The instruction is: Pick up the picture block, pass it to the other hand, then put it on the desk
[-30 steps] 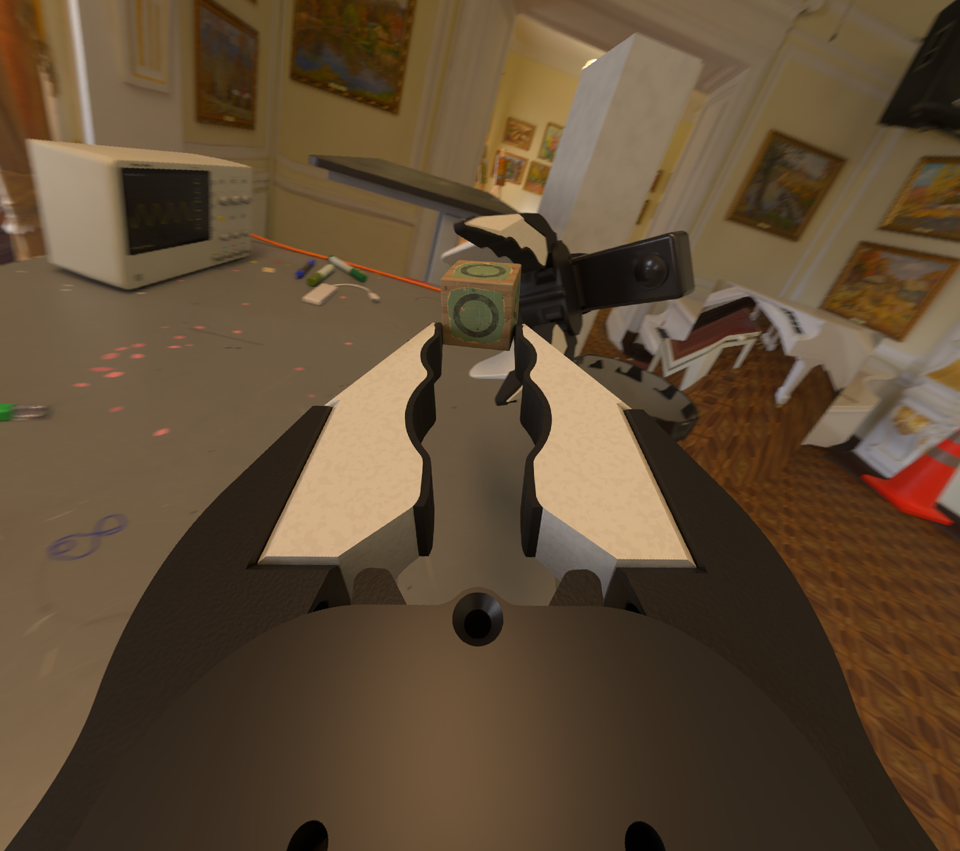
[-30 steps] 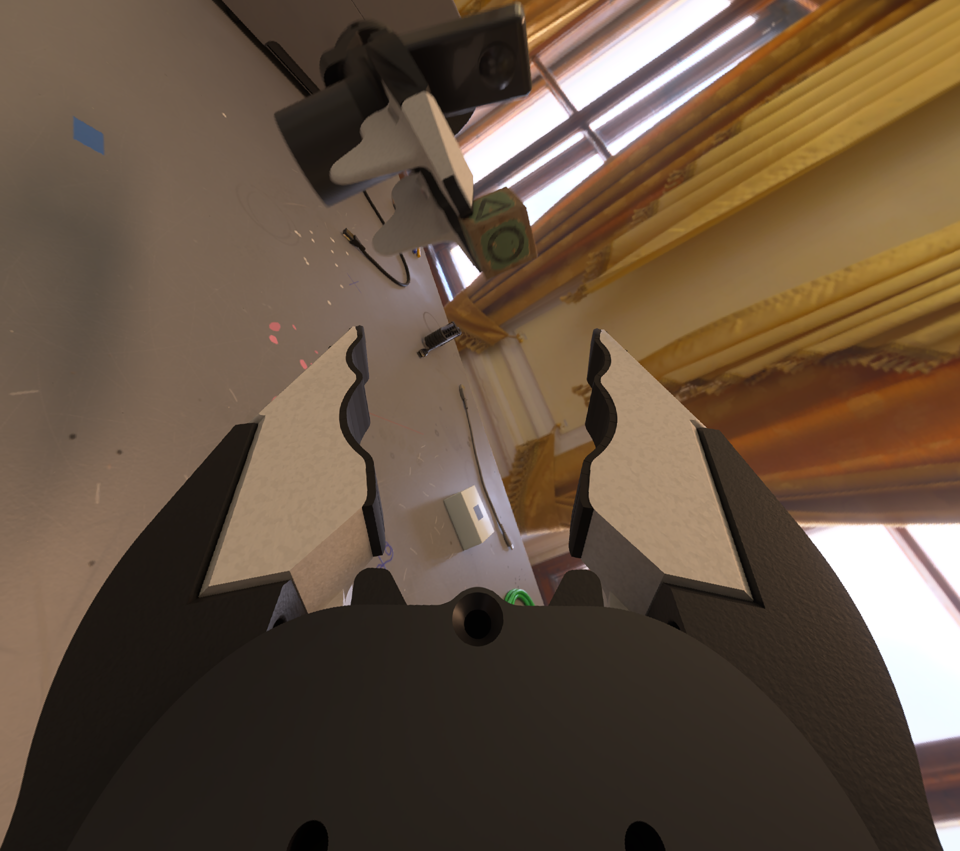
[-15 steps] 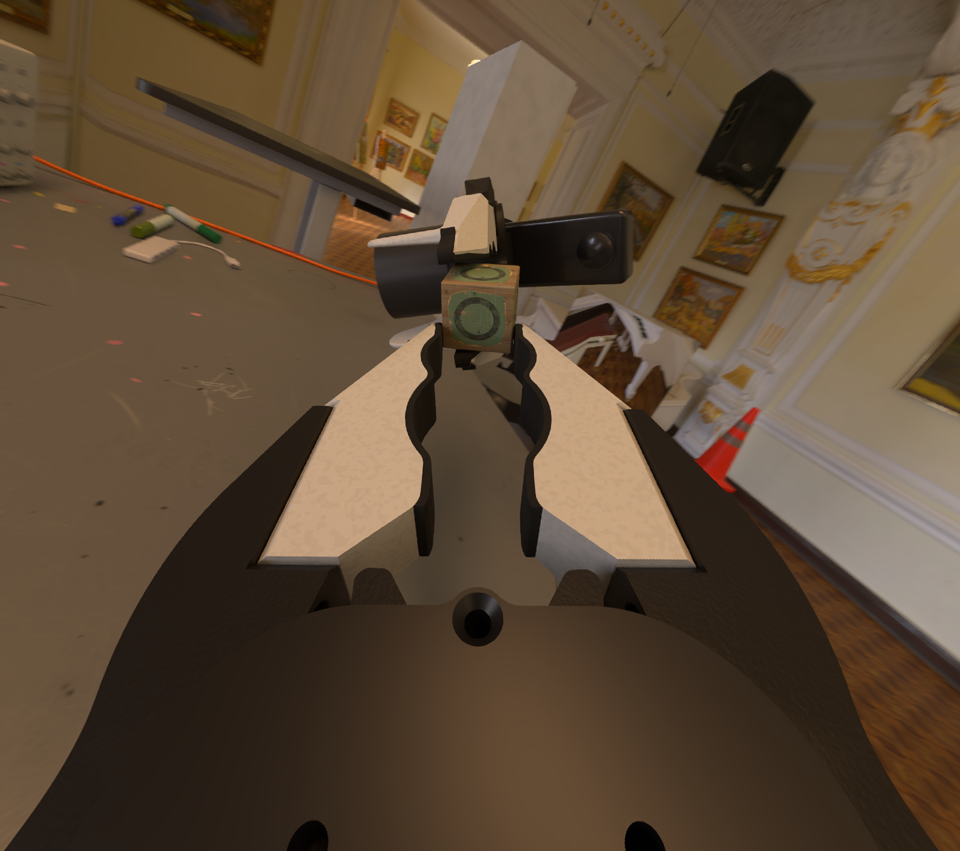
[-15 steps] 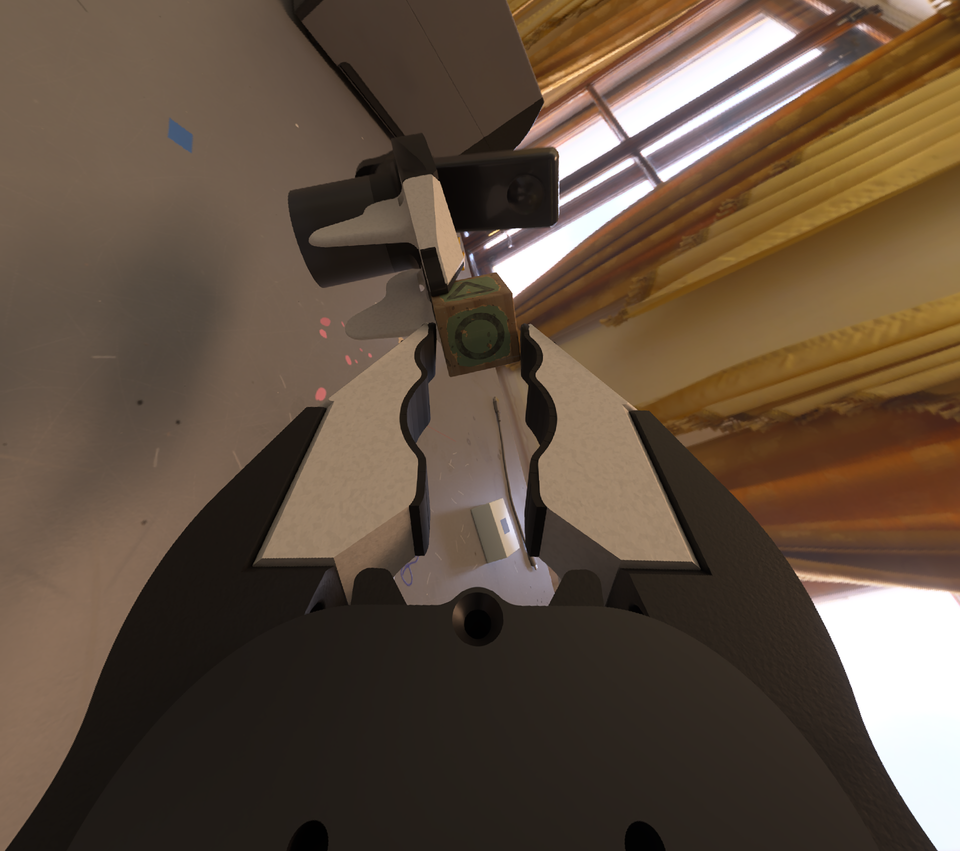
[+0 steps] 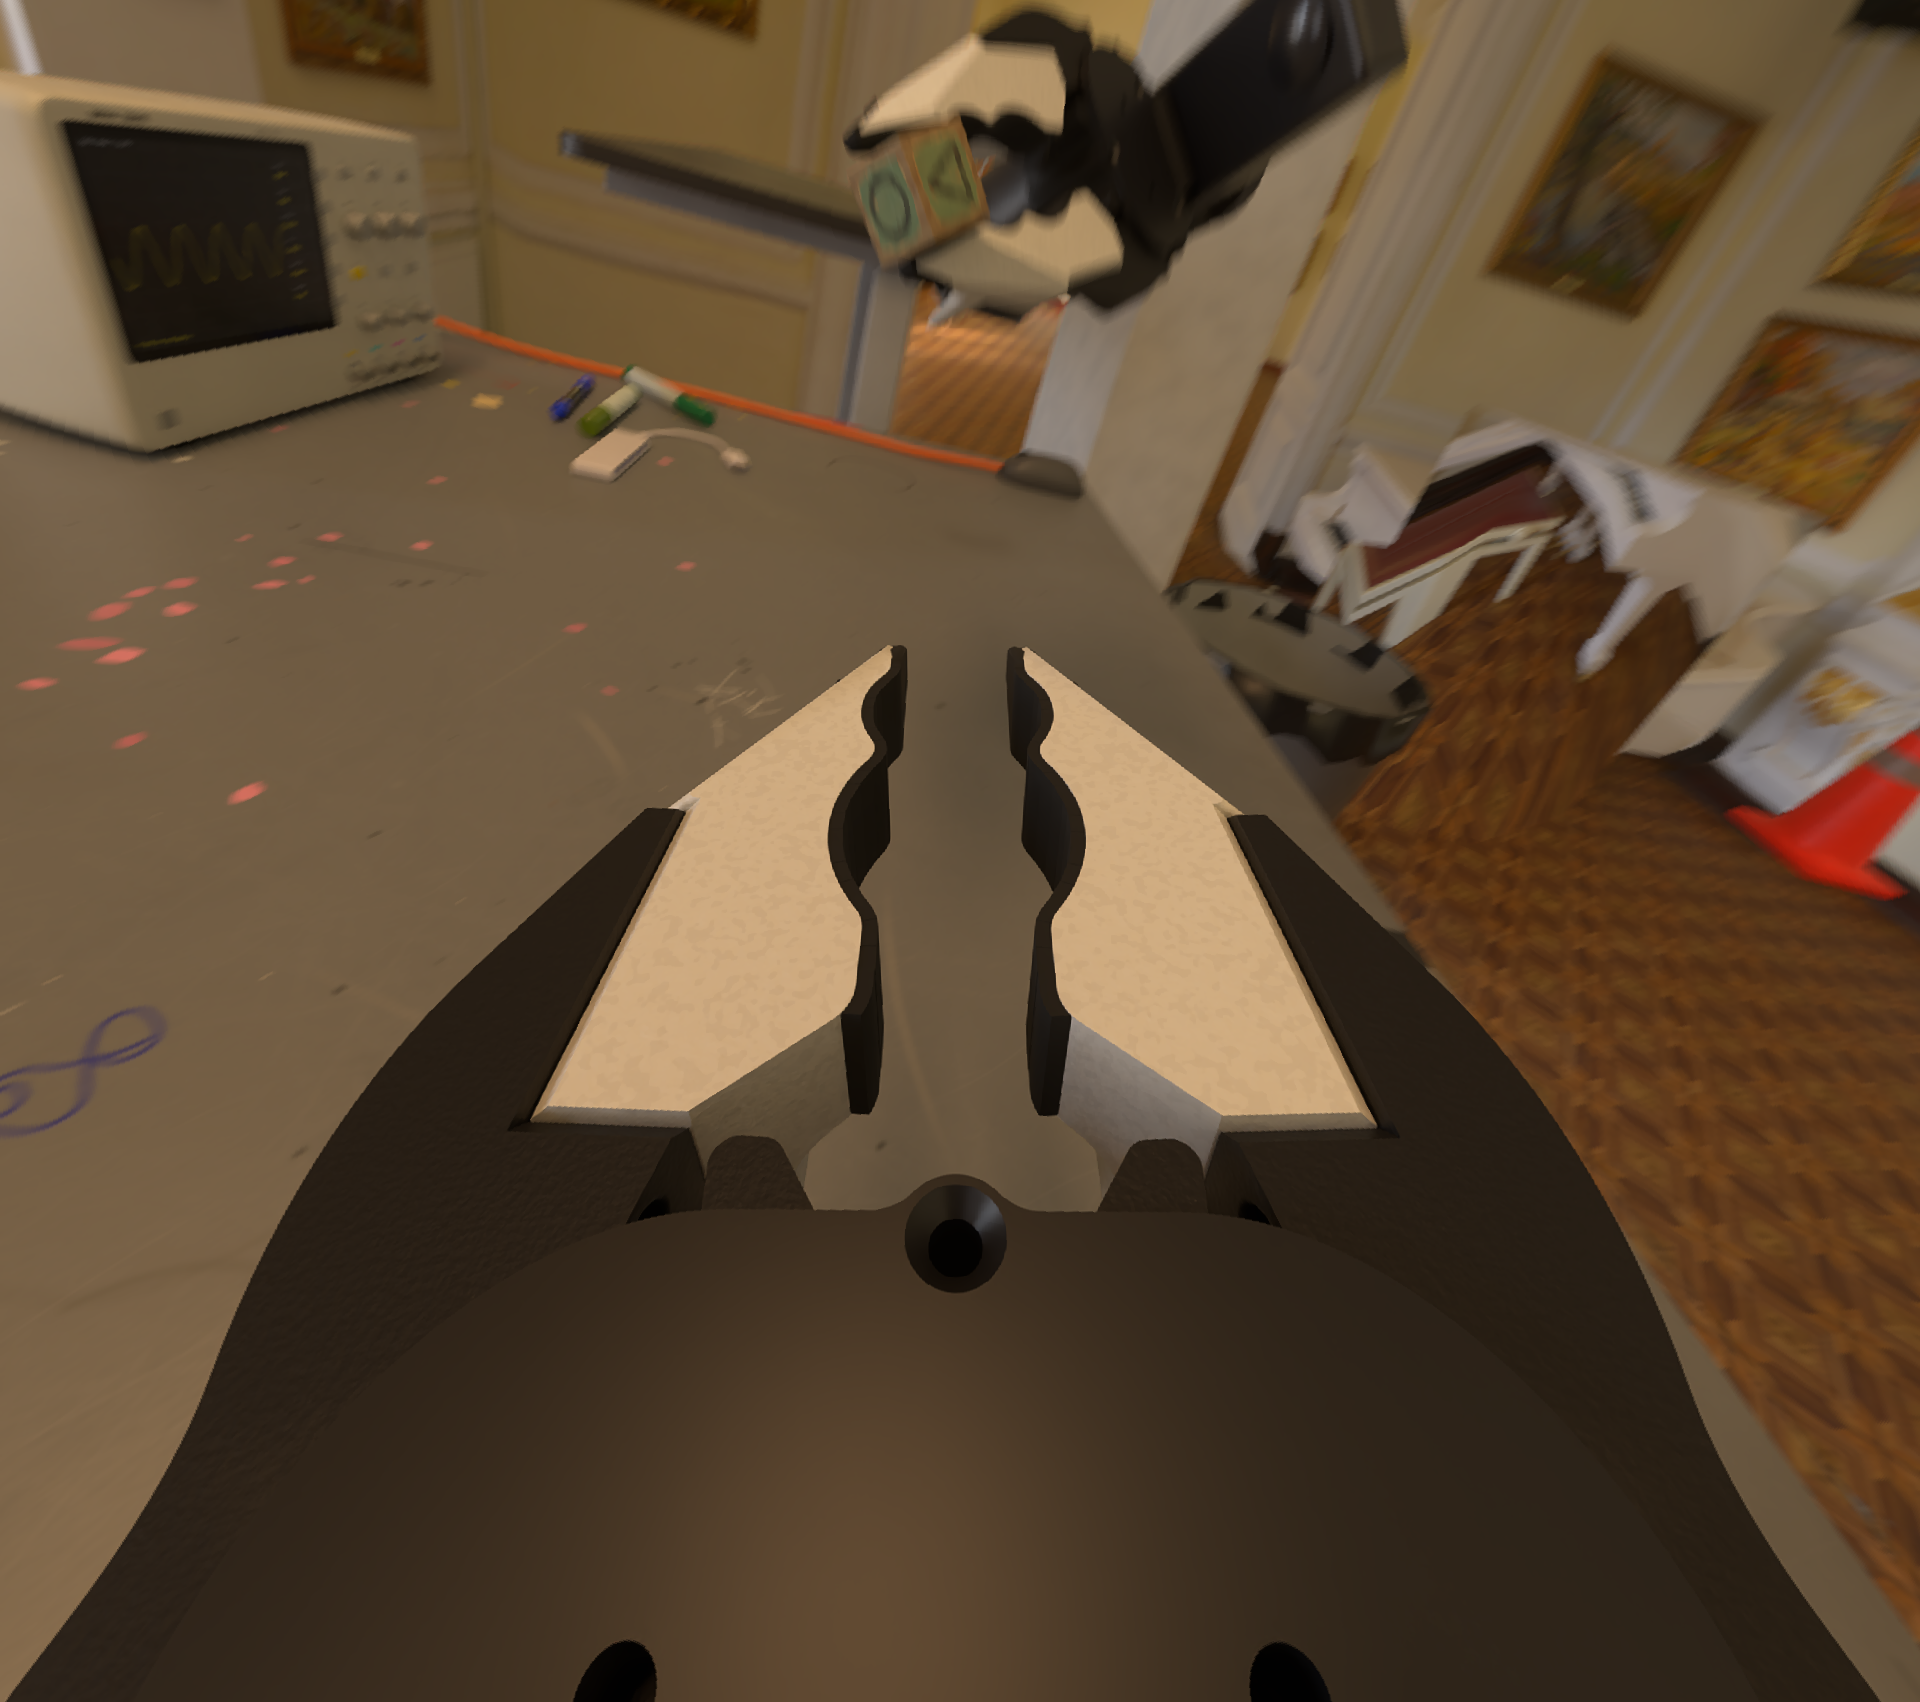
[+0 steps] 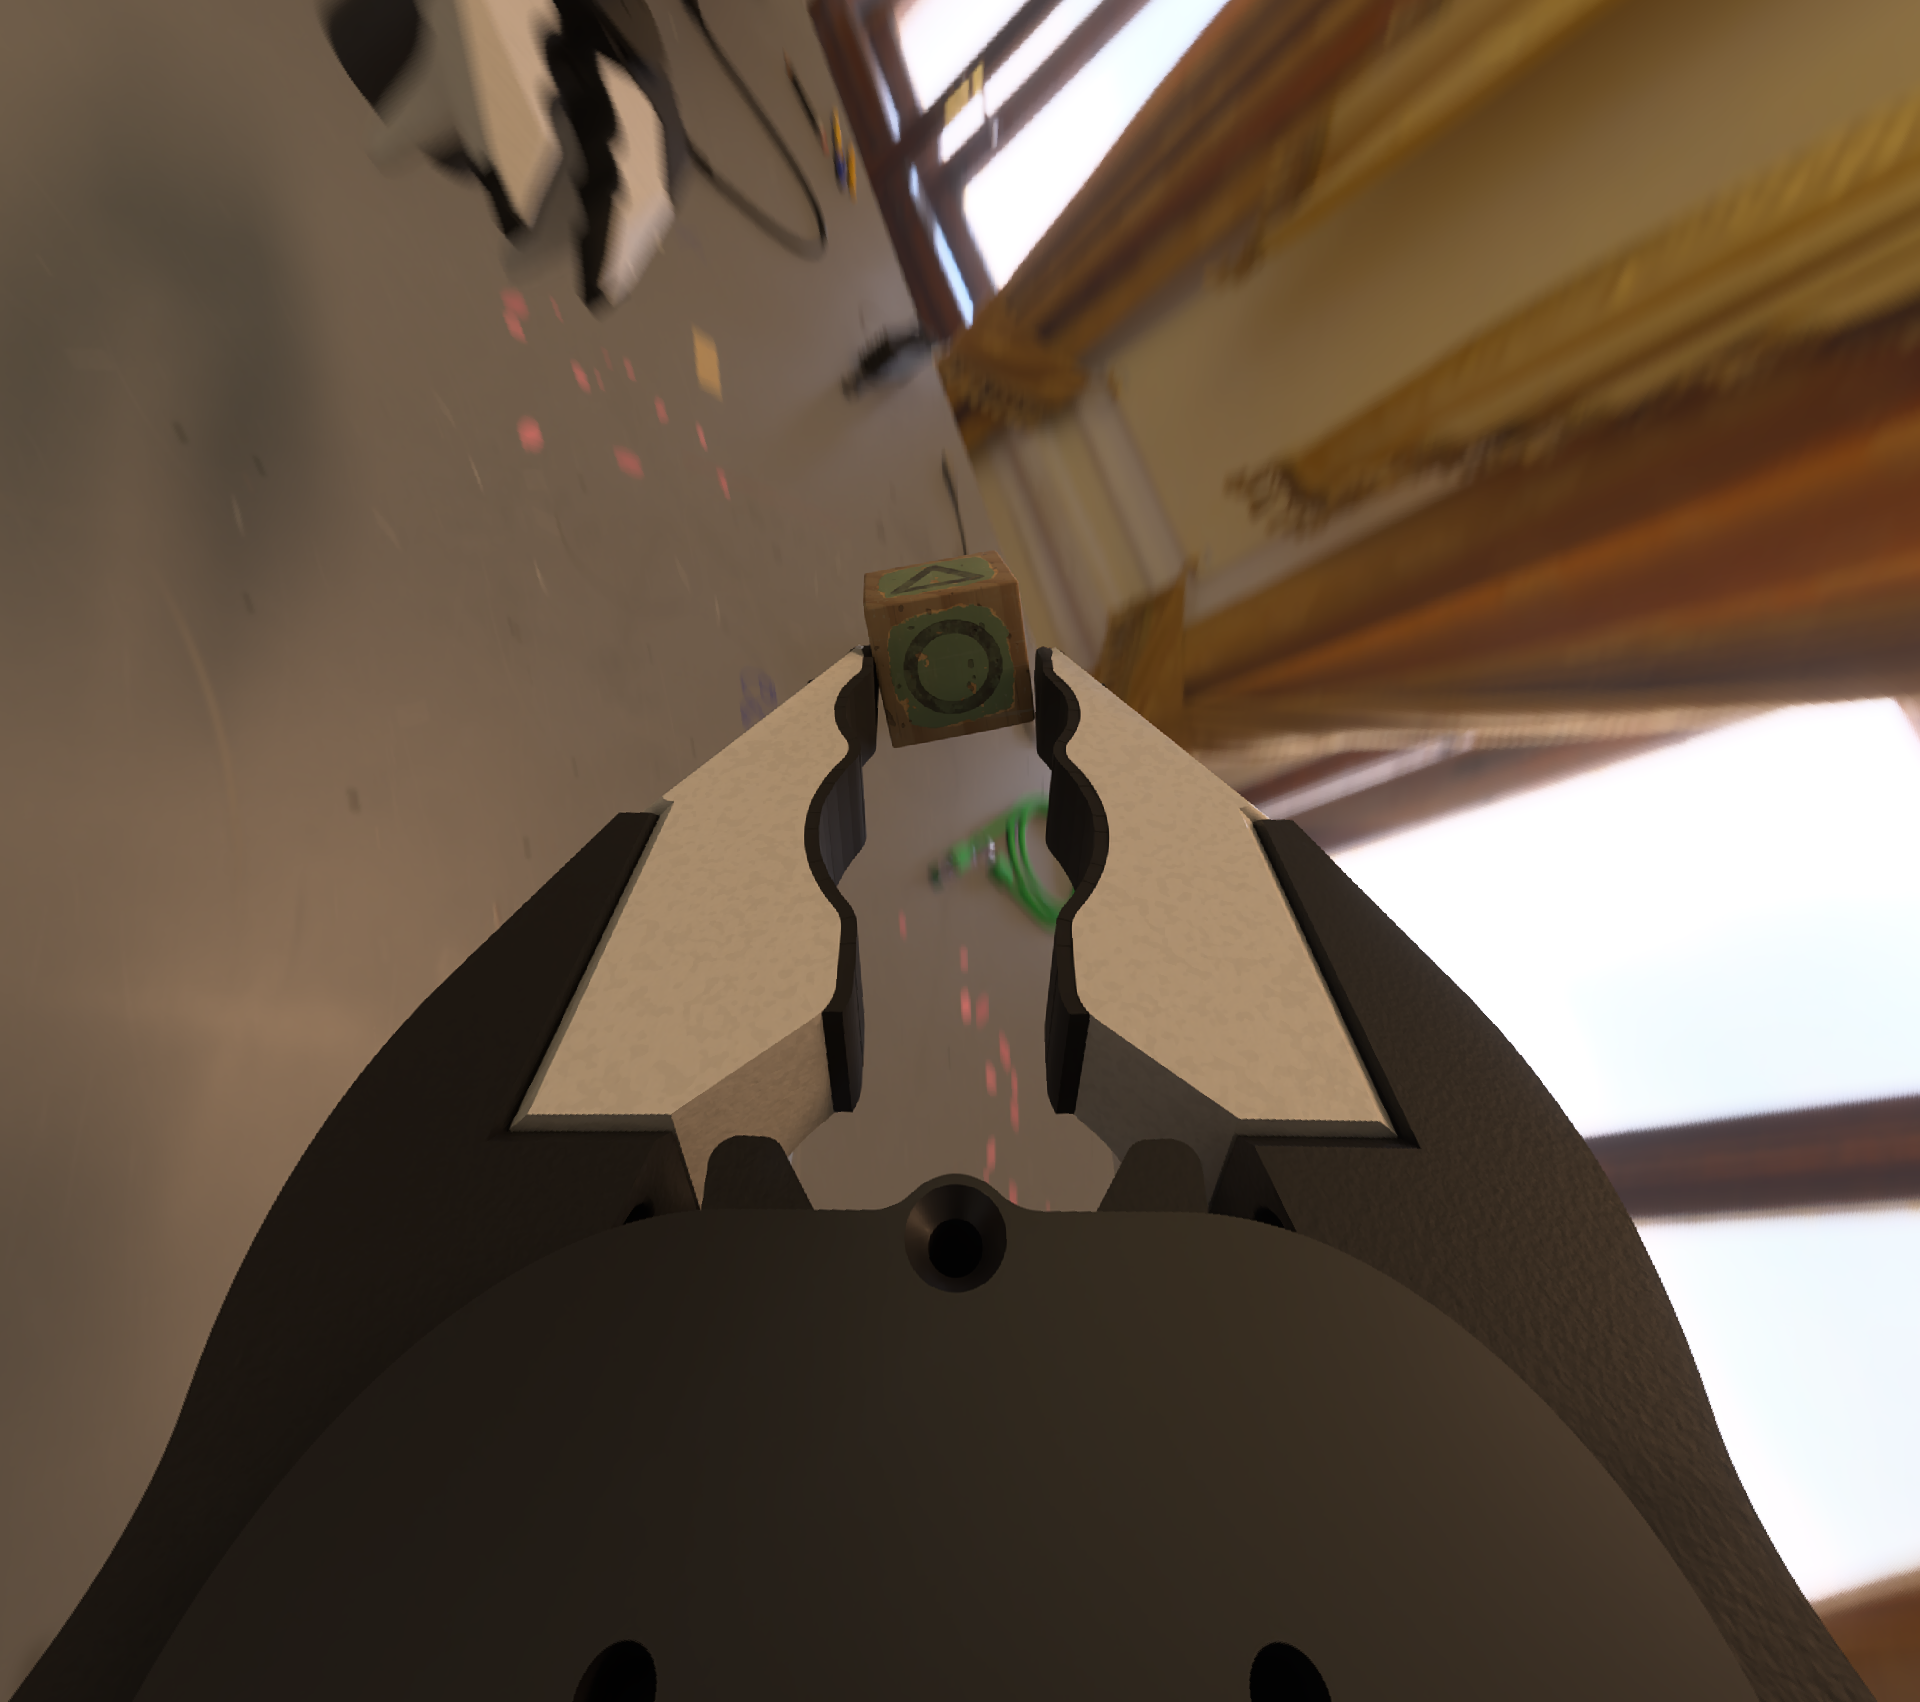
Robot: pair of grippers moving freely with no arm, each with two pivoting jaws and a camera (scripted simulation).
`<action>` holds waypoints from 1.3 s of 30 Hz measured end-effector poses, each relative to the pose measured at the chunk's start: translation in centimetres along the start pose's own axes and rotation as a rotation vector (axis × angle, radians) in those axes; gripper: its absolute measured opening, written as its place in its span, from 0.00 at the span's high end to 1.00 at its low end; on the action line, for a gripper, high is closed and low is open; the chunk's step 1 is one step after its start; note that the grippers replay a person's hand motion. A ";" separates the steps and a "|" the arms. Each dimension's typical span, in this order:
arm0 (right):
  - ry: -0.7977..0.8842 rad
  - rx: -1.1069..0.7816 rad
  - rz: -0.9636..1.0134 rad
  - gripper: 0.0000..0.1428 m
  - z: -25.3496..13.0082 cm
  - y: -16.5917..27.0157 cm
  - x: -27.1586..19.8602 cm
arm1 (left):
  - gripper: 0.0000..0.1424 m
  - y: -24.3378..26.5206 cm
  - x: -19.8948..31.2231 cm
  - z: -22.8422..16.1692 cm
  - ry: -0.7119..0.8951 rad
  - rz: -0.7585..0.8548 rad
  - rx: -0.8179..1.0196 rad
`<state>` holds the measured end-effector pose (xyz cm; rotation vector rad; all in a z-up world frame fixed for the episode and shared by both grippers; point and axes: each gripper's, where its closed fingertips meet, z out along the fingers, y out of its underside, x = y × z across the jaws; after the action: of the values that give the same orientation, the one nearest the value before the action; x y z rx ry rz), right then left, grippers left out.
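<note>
Desk (image 5: pixel 436 821): grey-brown top, scuffed, with pink flecks and a blue scribble; lies under and ahead of the left gripper, its edge running off to that gripper's right

Oscilloscope (image 5: pixel 197 250): cream box with a dark screen, on the desk far ahead and to the left of the left gripper

Left gripper (image 5: pixel 954 665): dark body, tan fingers, jaws a narrow gap apart with nothing between them; points out over the desk. In the right wrist view it shows blurred at the upper left (image 6: pixel 551 94)

Right gripper (image 6: pixel 951 665): same build, its fingertips clamped on the block. In the left wrist view it hangs blurred in the air, ahead of and above the left gripper (image 5: pixel 1023 187)

Orange cable (image 5: pixel 727 400): runs across the far desk, ahead of the left gripper

White adapter (image 5: pixel 613 455): small flat box with a short lead, ahead and slightly left, near the cable

Markers (image 5: pixel 634 400): a few lying together just beyond the adapter

Picture block (image 6: pixel 948 663): small wooden cube with green faces, a ring on one and a triangle on another; held at the very tips of the right gripper, well clear of the desk and apart from the left gripper (image 5: pixel 920 198)
</note>
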<state>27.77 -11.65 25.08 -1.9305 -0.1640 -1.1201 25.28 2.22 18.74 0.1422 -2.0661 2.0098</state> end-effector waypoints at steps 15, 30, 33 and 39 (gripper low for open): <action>-0.453 -0.728 0.261 0.79 -4.3 26.0 3.0 | 0.90 4.9 -2.5 6.6 -0.087 0.030 -0.224; -0.711 -0.866 0.360 0.79 0.2 35.6 -2.1 | 1.00 6.3 -3.6 7.4 -0.091 -0.004 -0.265; -0.721 -0.833 0.393 0.79 0.9 35.4 -2.4 | 1.00 6.3 -3.5 7.3 -0.087 0.001 -0.272; -0.696 -0.785 0.411 0.61 0.6 34.0 -1.3 | 1.00 6.0 -3.1 7.0 -0.076 0.013 -0.273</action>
<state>44.26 -31.57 2.93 -2.8212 0.3428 -0.1852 25.99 -4.84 12.06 0.1559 -2.3690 1.7316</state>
